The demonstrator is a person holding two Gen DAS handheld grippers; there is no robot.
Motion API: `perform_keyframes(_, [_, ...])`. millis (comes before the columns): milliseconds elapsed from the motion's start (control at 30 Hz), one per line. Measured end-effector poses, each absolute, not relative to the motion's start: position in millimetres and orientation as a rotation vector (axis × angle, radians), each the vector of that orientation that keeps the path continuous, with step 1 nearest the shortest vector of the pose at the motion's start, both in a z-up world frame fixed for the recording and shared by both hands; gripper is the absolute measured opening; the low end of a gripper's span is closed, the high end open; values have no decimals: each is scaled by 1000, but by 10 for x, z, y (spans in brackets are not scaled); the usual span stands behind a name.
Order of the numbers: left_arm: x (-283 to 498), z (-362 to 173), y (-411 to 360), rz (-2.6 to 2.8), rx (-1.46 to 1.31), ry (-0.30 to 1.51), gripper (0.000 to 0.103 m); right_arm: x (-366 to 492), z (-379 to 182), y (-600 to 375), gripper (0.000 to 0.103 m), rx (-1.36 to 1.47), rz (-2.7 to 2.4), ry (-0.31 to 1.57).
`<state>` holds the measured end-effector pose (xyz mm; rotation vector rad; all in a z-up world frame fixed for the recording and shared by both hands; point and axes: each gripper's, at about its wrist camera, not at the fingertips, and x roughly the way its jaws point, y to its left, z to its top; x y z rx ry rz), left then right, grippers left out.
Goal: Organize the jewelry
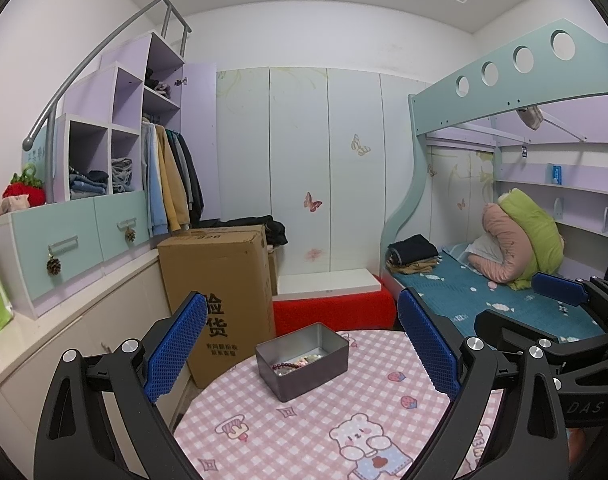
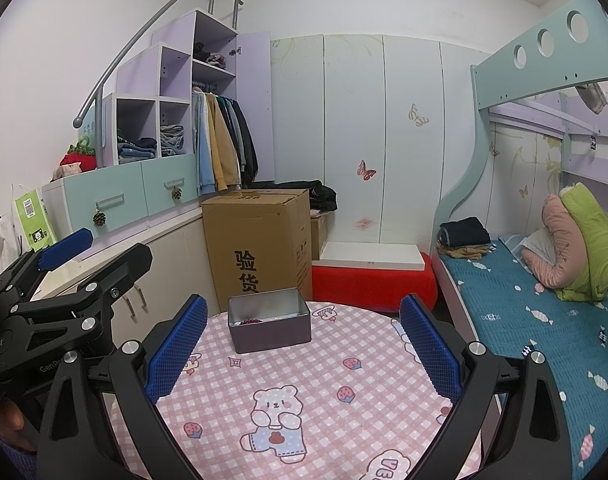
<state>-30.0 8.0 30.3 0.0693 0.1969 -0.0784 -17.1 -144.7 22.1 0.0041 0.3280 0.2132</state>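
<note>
An open grey metal tin [image 1: 304,364] stands at the far side of a round table with a pink checked cloth [image 1: 304,432]. It holds a dark red bead bracelet [image 1: 285,367] and other small jewelry. My left gripper [image 1: 301,344] is open and empty, held above the table short of the tin. My right gripper [image 2: 304,344] is open and empty too, just short of the tin [image 2: 269,326], where the red beads [image 2: 251,322] show. Each gripper shows at the edge of the other's view, the right [image 1: 560,320] and the left [image 2: 63,276].
A tall cardboard box [image 1: 219,280] stands just behind the table on the left. A red-covered bench [image 1: 336,308] is behind it. A bed with a blue cover [image 1: 484,296] runs along the right. Low cabinets and shelves [image 1: 63,248] line the left wall.
</note>
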Motion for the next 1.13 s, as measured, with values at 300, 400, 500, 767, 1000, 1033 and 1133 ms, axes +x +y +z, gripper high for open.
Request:
perform_keyframes(300, [-275, 267, 91, -82, 60, 218, 93, -167, 219, -1449, 94, 8, 214, 330])
perform_keyframes(400, [-271, 246, 95, -83, 64, 219, 93, -167, 195, -1445, 94, 8, 209, 331])
perform_keyframes(500, [-276, 246, 91, -76, 67, 212, 93, -183, 179, -1423, 94, 12, 205, 334])
perform_keyframes(767, [-304, 247, 110, -82, 65, 182, 93, -190, 172, -1421, 95, 14, 205, 334])
perform_keyframes(1000, [-250, 276, 104, -82, 70, 210, 93, -189, 175, -1429, 95, 21, 204, 340])
perform_keyframes(1033, [-244, 279, 101, -85, 70, 211, 93, -191, 177, -1431, 95, 23, 203, 340])
perform_keyframes(1133, [-229, 279, 100, -84, 71, 214, 93, -180, 188, -1451, 95, 26, 204, 339])
